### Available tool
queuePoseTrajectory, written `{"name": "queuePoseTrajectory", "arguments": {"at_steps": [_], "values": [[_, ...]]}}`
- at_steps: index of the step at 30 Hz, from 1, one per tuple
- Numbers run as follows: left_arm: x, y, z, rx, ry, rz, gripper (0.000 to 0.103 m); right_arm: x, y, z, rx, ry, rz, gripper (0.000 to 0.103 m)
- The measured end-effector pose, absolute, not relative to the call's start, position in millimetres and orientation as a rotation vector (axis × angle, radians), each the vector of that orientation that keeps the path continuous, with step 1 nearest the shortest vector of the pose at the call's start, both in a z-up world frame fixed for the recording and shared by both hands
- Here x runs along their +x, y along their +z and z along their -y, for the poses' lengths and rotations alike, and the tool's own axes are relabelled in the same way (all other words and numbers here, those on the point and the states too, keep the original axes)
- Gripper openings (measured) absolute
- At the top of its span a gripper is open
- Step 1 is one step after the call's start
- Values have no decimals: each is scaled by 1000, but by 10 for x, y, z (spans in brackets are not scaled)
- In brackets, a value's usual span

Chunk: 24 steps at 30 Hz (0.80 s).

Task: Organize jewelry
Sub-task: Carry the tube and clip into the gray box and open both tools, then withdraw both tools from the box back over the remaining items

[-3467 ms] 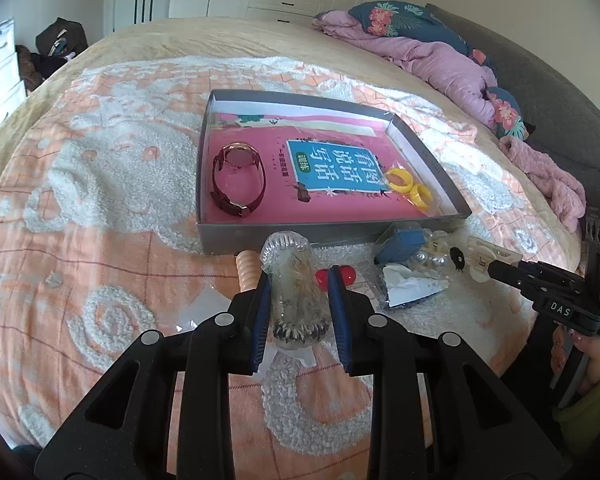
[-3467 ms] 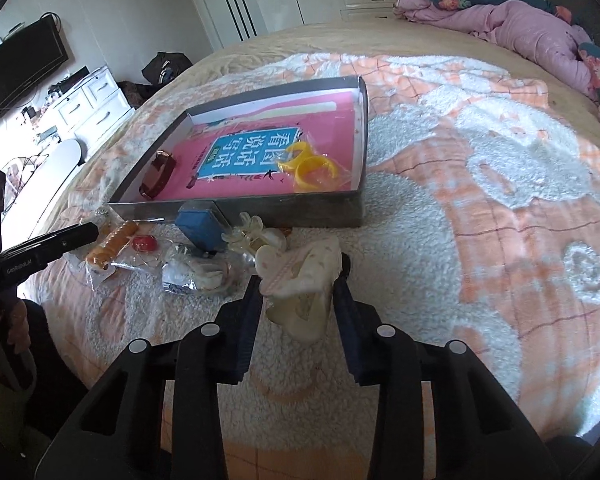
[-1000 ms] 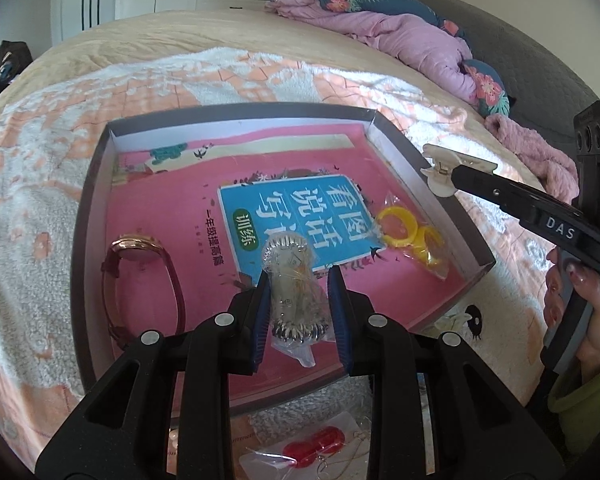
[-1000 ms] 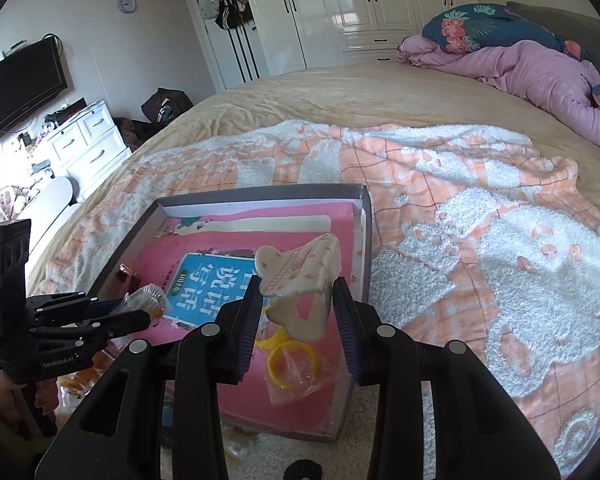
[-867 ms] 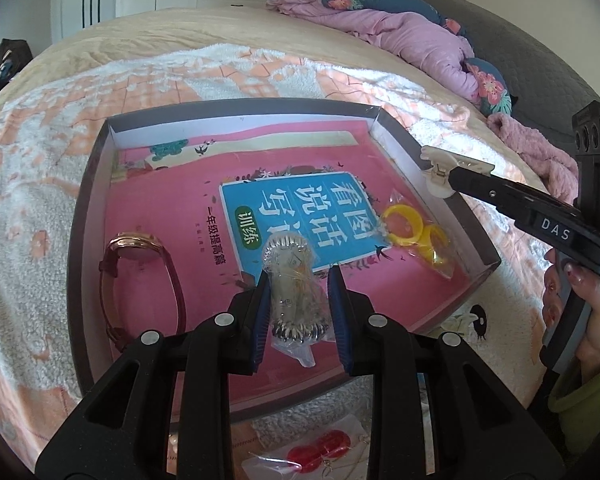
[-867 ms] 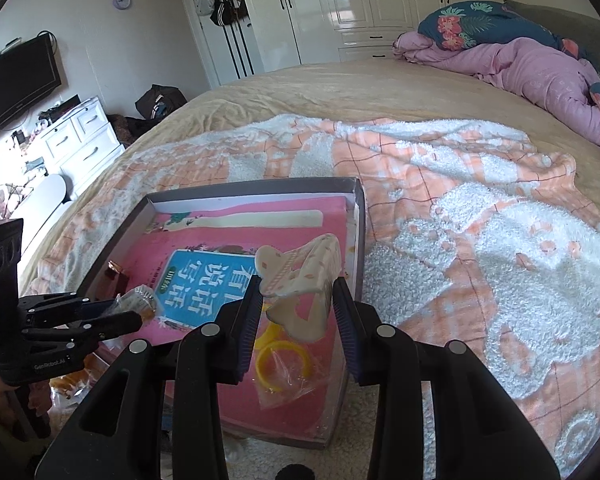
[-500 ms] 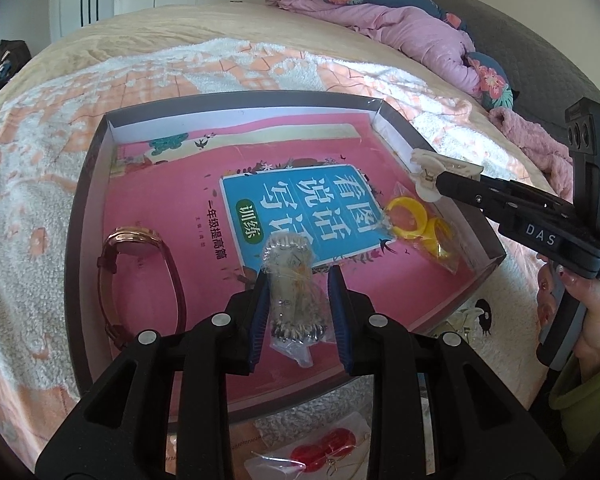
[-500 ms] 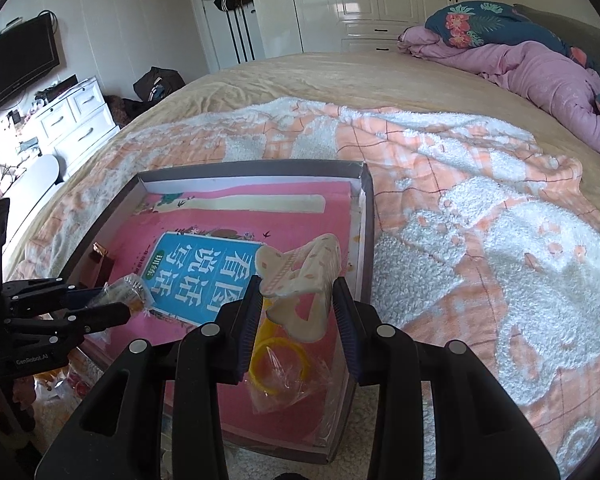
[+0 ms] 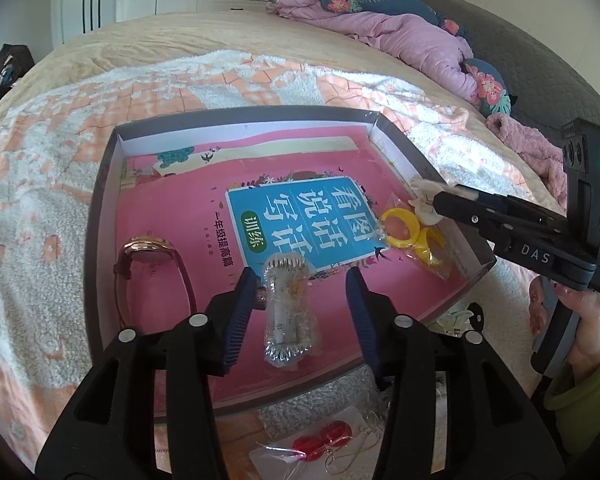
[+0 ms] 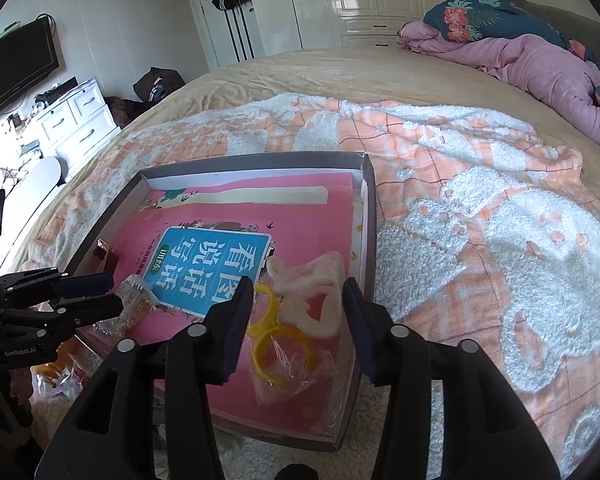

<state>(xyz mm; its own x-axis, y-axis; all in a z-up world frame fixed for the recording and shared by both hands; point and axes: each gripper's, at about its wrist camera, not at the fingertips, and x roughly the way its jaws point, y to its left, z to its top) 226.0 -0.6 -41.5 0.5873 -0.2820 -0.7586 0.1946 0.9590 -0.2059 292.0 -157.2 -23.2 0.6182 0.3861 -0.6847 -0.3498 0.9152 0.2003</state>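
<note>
A grey box (image 9: pixel 100 184) with a pink book inside lies on the bed; it also shows in the right wrist view (image 10: pixel 366 216). My left gripper (image 9: pixel 302 304) is open over the box's near side, and a clear bag with a beaded bracelet (image 9: pixel 288 312) sits between its fingers, touching the left one. My right gripper (image 10: pixel 298 314) is open over the box's right part, and a cream hair claw (image 10: pixel 312 292) lies between its fingers above a bag of yellow rings (image 10: pixel 280 344). A rose-gold watch (image 9: pixel 152 260) lies at the box's left.
A bag with red earrings (image 9: pixel 320 444) lies on the orange-and-white blanket (image 9: pixel 40 160) in front of the box. More bagged items (image 10: pixel 60 372) lie left of the box. Pink bedding (image 10: pixel 540 60) is piled at the far right.
Both grippers have opened. The bracelet bag and the hair claw, held shut half a second ago, are now loose between the spread fingers over the box.
</note>
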Motion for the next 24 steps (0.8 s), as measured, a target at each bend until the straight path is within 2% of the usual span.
{"name": "queuePoseTrajectory", "arguments": {"at_steps": [2, 6, 8, 9, 11, 16, 24], "values": [[2248, -380, -16, -106, -271, -894, 52, 2898, -221, 1597, 58, 419, -795, 52], [2190, -278, -83, -118, -254, -881, 64, 2843, -170, 1650, 76, 419, -778, 60], [2139, -200, -110, -118, -248, -859, 78, 2806, -133, 1675, 87, 420, -766, 64], [2128, -167, -121, -117, -244, -851, 81, 2789, -116, 1680, 90, 421, -761, 67], [2095, -91, -146, -119, -233, -832, 93, 2749, -76, 1691, 95, 424, -747, 72], [1991, 68, -256, -142, -200, -792, 94, 2628, 36, 1718, 115, 428, -717, 82], [1828, 221, -470, -179, -137, -757, 94, 2407, 222, 1744, 136, 459, -675, 88]]}}
